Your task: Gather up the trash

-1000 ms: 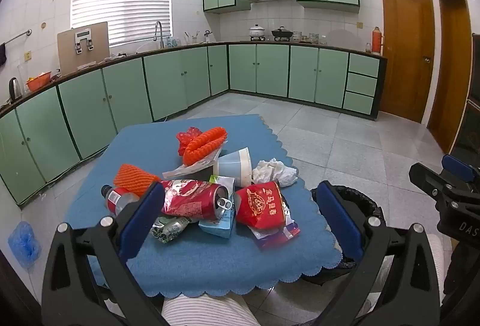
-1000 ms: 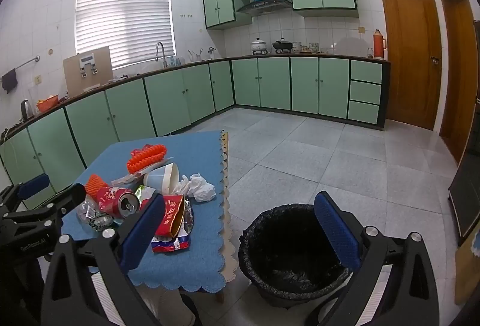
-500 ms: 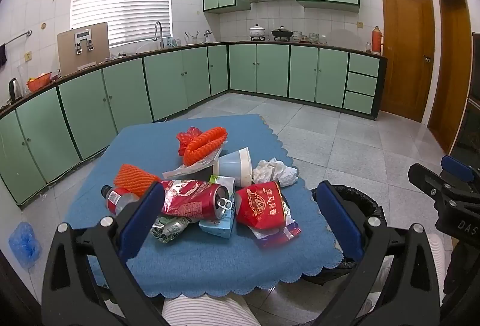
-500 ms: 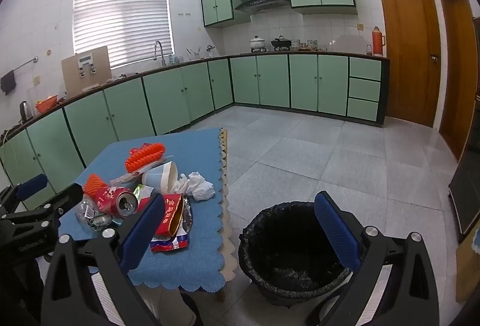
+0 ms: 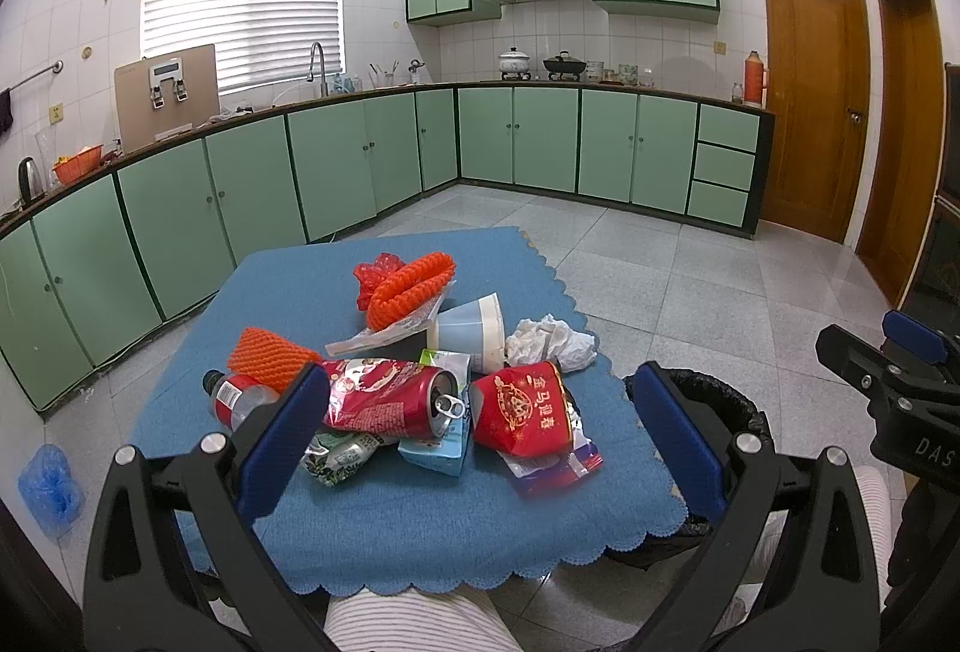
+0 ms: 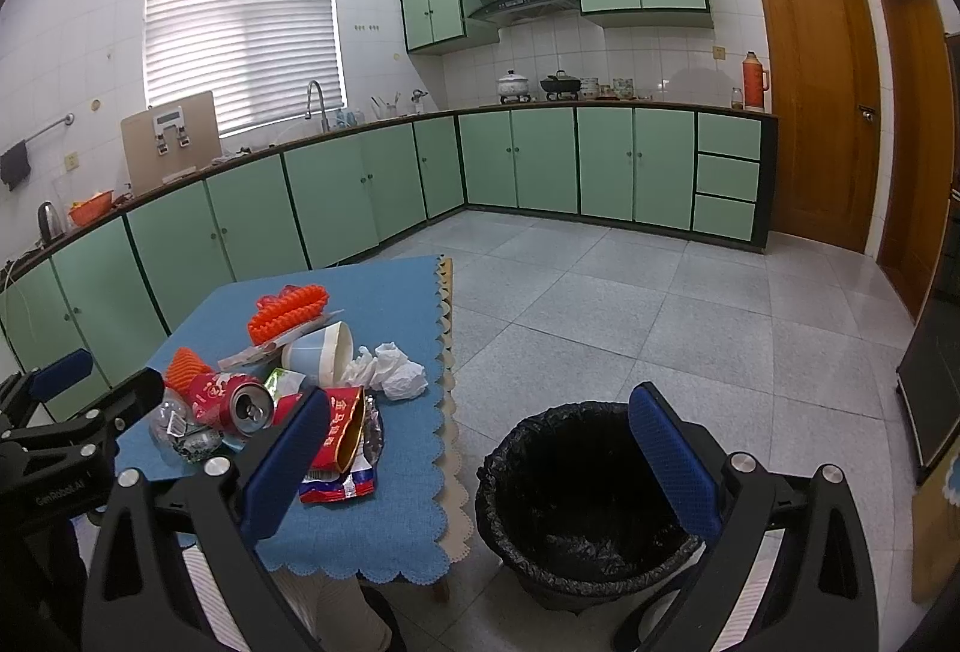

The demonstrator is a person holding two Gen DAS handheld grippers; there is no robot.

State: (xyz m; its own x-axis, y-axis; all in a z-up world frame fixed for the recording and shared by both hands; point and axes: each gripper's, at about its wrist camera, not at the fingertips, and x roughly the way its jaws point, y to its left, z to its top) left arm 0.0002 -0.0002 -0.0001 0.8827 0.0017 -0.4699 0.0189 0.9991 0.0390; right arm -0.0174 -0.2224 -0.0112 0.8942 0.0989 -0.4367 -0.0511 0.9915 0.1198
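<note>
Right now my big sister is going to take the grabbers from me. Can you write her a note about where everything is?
Left gripper: open, holding nothing, above the near edge of the table, pointed at the trash pile.
Right gripper: open, holding nothing, between the table and the bin.
Trash, all on the blue cloth: red can, red packet, plastic bottle, paper cup, crumpled tissue, two orange foam nets, wrappers.
The black-lined bin stands on the floor to the table's right.
Done: nothing visible in the bin.
Left: carry every piece into the bin.
</note>
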